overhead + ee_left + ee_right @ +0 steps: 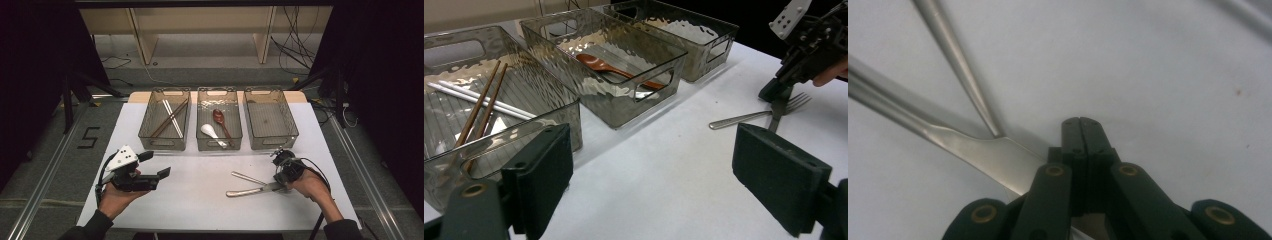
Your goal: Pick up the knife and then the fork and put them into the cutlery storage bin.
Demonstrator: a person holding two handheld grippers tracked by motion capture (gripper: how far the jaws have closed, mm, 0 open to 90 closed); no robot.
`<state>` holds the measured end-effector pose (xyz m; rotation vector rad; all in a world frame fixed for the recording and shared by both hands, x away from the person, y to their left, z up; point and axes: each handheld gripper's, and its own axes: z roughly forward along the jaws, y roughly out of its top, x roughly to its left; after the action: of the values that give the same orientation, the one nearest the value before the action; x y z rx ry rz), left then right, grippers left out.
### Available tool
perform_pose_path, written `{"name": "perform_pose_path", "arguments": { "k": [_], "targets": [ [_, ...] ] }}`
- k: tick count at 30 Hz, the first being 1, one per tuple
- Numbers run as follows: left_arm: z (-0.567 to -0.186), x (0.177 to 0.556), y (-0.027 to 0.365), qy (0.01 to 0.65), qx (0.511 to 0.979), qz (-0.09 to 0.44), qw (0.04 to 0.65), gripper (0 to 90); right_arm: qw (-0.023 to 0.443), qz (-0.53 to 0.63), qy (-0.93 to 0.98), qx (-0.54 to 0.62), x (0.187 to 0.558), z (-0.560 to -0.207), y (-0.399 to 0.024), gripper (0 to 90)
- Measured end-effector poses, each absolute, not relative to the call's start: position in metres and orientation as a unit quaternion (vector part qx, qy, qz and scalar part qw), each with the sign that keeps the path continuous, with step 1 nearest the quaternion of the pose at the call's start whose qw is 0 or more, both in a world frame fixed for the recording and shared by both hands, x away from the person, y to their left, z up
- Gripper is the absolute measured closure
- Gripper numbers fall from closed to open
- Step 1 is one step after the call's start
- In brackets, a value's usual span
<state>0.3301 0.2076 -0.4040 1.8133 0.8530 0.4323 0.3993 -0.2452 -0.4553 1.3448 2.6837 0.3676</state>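
Note:
On the white table [200,200] a metal knife [247,191] and a metal fork [247,177] lie crossed at the front right. My right gripper [277,186] points down at their crossing, jaws shut flat together. Up close, the right gripper [1082,125] rests its tips on the table just beside the knife [973,147], whose blade runs under the jaws; the fork's thin handle [955,60] meets the knife there. Nothing shows between the pads. My left gripper [156,165] hovers at the front left, open and empty [659,175], facing the fork [749,116] and the right gripper [776,97].
Three clear trays stand in a row at the back. The left tray [162,145] holds brown chopsticks [170,119] and white chopsticks [172,117]. A brown spoon [219,117] and a white spoon [210,132] lie in the middle tray [219,146]. The right tray [274,144] holds nothing.

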Motion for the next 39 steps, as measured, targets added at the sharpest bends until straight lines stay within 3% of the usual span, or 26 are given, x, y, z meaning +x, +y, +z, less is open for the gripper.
{"name": "perform_pose_path", "arguments": {
  "k": [15,26,31,37,39],
  "targets": [
    [-0.404,0.33,0.207,0.355,0.757,0.18,0.518,16.2,0.034,0.107,0.895,0.432,0.366,-0.454,-0.246,90.0],
    [-0.404,0.33,0.207,0.356,0.757,0.18,0.518,16.2,0.028,0.103,0.897,0.43,0.362,-0.454,-0.246,90.0],
    [-0.404,0.33,0.207,0.356,0.757,0.18,0.518,16.2,0.046,0.113,0.898,0.424,0.36,-0.448,-0.246,90.0],
    [-0.404,0.33,0.207,0.355,0.757,0.18,0.518,16.2,0.056,0.153,0.909,0.383,0.358,-0.437,-0.237,76.8],
    [-0.404,0.33,0.207,0.355,0.757,0.18,0.518,16.2,0.052,0.165,0.913,0.369,0.358,-0.436,-0.233,67.5]
  ]
}}
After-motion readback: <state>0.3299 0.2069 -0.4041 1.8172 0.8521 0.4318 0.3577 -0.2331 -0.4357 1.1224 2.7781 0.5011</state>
